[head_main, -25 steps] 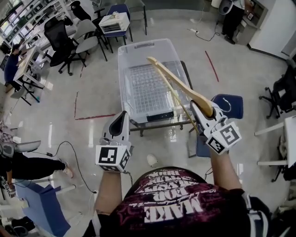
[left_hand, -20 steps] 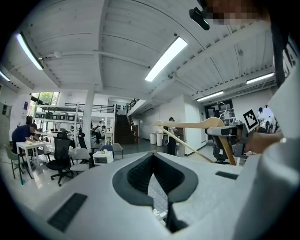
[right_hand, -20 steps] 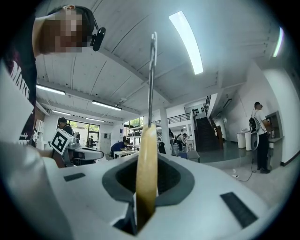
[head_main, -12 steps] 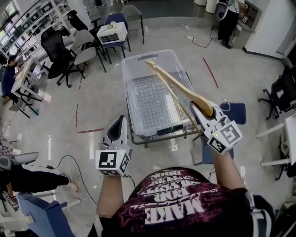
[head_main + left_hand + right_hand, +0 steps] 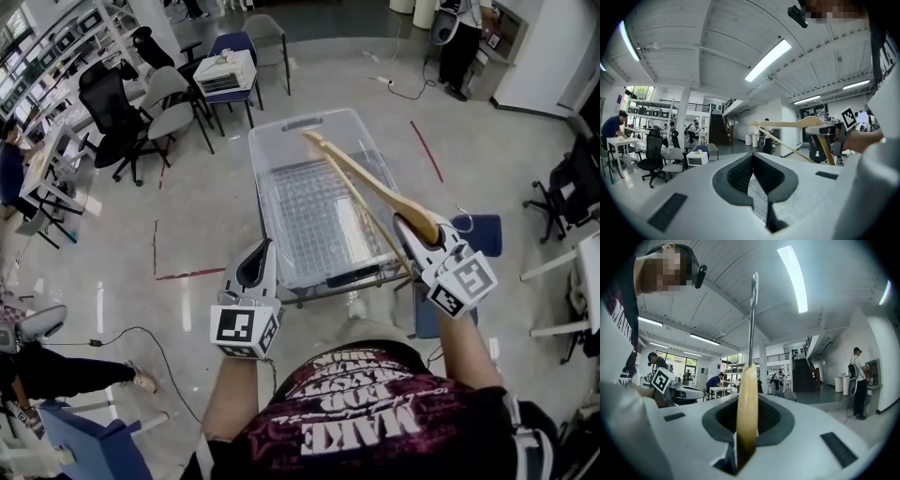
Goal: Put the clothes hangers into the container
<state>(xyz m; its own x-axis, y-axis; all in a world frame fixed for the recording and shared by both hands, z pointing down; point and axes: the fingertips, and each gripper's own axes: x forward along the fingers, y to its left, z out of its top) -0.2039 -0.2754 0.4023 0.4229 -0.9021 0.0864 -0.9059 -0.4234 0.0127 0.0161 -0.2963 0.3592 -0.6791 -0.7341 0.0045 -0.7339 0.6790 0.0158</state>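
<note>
A clear plastic container [image 5: 281,155] stands open on a low metal frame in front of me. My right gripper [image 5: 410,228] is shut on the thick end of a wooden clothes hanger [image 5: 361,178], which slants up and left over the container's right half. In the right gripper view the hanger [image 5: 747,404] is clamped between the jaws, its metal hook [image 5: 752,319] pointing up. My left gripper [image 5: 255,265] is shut with nothing in it, near the container's front left corner. From the left gripper [image 5: 752,157] view, the hanger [image 5: 787,124] shows at the right.
A blue chair [image 5: 478,232] stands right of the container. Office chairs [image 5: 141,94] and a chair bearing a white box [image 5: 228,67] are at the back left. A person [image 5: 459,28] stands at the back right. A cable [image 5: 141,330] and red tape [image 5: 187,275] lie on the floor.
I have come closer to the container, which now sits lower in view. My left gripper has moved right, towards the container's front corner. The hanger stays clamped in the right gripper.
</note>
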